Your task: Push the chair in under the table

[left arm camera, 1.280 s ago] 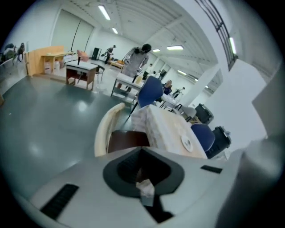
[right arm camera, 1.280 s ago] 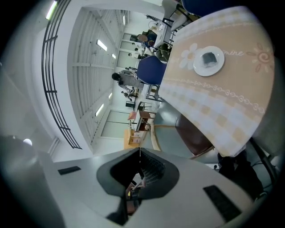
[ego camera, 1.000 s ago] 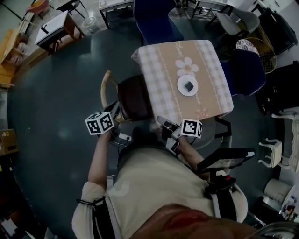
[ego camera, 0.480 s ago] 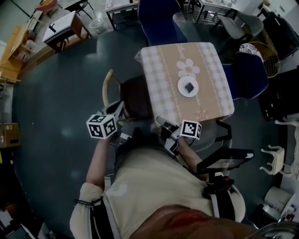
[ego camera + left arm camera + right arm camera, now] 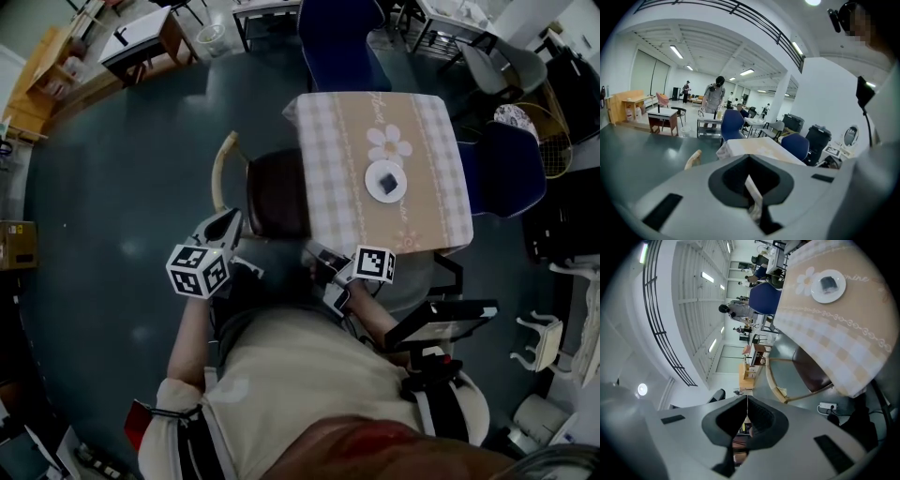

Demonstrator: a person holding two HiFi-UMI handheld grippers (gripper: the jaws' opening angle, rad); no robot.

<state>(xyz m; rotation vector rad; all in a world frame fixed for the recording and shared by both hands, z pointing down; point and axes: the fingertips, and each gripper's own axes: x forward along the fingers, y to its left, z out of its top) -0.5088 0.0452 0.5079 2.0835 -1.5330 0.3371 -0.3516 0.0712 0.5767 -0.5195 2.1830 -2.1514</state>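
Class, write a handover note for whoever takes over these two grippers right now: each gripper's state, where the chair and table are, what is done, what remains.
Left gripper: shut, empty, beside the chair's near corner; contact unclear.
Right gripper: shut, empty, near the table's front edge.
Chair: at the left side of the table in the head view, seat partly under the cloth, backrest standing clear.
Done: chair partly in.
To do: push it further under.

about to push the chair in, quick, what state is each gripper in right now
Left gripper: fingers closed, holding nothing.
Right gripper: fingers closed, holding nothing.
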